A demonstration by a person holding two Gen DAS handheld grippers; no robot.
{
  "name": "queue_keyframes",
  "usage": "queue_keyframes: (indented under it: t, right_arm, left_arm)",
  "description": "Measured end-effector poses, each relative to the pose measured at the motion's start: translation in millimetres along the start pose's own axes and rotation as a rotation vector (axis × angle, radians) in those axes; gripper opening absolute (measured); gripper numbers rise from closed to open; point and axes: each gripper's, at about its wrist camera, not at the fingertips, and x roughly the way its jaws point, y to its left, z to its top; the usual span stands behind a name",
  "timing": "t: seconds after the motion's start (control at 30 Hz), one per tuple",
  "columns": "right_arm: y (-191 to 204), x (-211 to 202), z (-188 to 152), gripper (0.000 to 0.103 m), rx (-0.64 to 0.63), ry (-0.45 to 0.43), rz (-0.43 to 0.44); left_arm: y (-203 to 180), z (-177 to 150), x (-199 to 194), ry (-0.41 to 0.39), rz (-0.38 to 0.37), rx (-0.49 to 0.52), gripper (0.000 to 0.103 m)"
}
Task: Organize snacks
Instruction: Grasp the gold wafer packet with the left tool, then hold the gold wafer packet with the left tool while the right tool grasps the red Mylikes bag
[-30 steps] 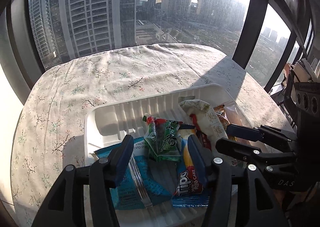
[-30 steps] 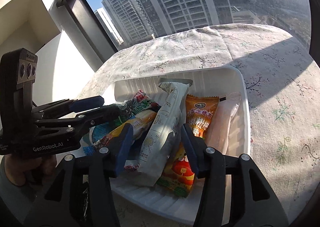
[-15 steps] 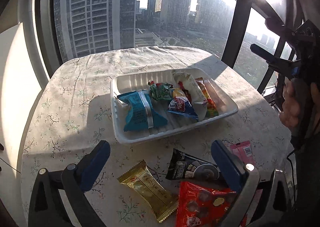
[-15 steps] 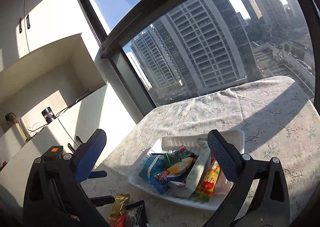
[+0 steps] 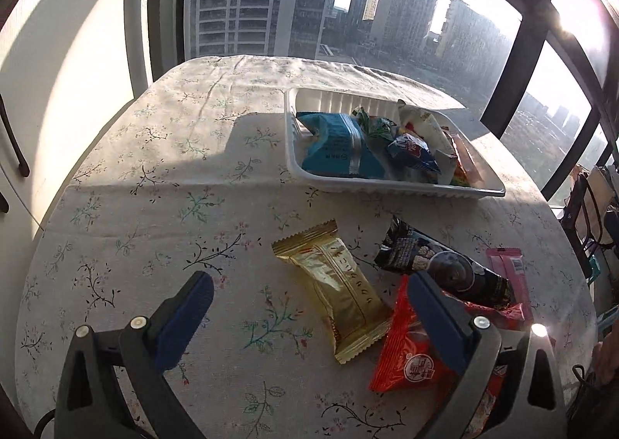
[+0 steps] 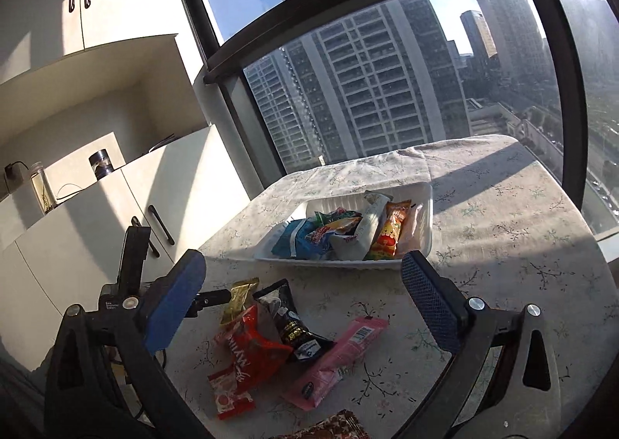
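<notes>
A white tray (image 5: 390, 185) (image 6: 425, 207) holds several snack packets on the floral tablecloth. Loose on the cloth nearer me lie a gold packet (image 5: 340, 292) (image 6: 238, 296), a black packet (image 5: 441, 265) (image 6: 288, 319), a red packet (image 5: 410, 354) (image 6: 247, 354) and a pink packet (image 5: 506, 269) (image 6: 336, 357). My left gripper (image 5: 309, 323) is open and empty, above the gold packet. My right gripper (image 6: 301, 303) is open and empty, above the loose packets. The left gripper's body (image 6: 131, 276) shows at the left of the right wrist view.
The round table (image 5: 154, 187) stands by a big window with dark frames (image 5: 514, 52). White cabinets with dark handles (image 6: 158, 230) stand at the left. A brown patterned packet (image 6: 332, 427) lies at the near edge. Chairs and bags (image 5: 592, 207) stand at the right.
Both grippers have pulled back from the tray, risen and opened wide. The loose packets near the table's front edge have come into view.
</notes>
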Motion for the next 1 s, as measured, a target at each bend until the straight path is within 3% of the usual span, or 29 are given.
queue_keyframes:
  t: [0.17, 0.23, 0.3, 0.47, 0.53, 0.6, 0.77, 0.87, 1.0]
  right_arm:
    - [4, 2, -41, 0.102, 0.013, 0.074, -0.013]
    - [4, 6, -50, 0.102, 0.019, 0.088, -0.012]
    - [4, 9, -55, 0.102, 0.023, 0.095, -0.007]
    - [7, 12, -55, 0.102, 0.006, 0.100, -0.002]
    - [7, 13, -55, 0.102, 0.001, 0.104, -0.004]
    - [7, 15, -55, 0.102, -0.003, 0.110, -0.005]
    - [9, 21, -56, 0.102, -0.013, 0.130, -0.006]
    - [14, 24, -57, 0.102, -0.035, 0.140, -0.012]
    - [22, 29, -56, 0.102, -0.078, 0.153, -0.010]
  left_arm:
    - [-10, 0, 11, 0.031, 0.021, 0.028, 0.090]
    - [-12, 0, 16, 0.044, 0.035, 0.031, 0.078]
    - [-14, 1, 20, 0.055, 0.048, 0.040, 0.071]
    - [-18, 3, 30, 0.087, 0.057, 0.065, 0.067]
    - [-20, 2, 34, 0.102, 0.055, 0.077, 0.050]
    - [-22, 1, 36, 0.102, 0.060, 0.091, 0.043]
    - [-20, 2, 37, 0.102, 0.069, 0.113, 0.040]
    - [-20, 3, 38, 0.100, 0.062, 0.129, 0.033]
    - [-19, 1, 35, 0.101, 0.054, 0.149, 0.032]
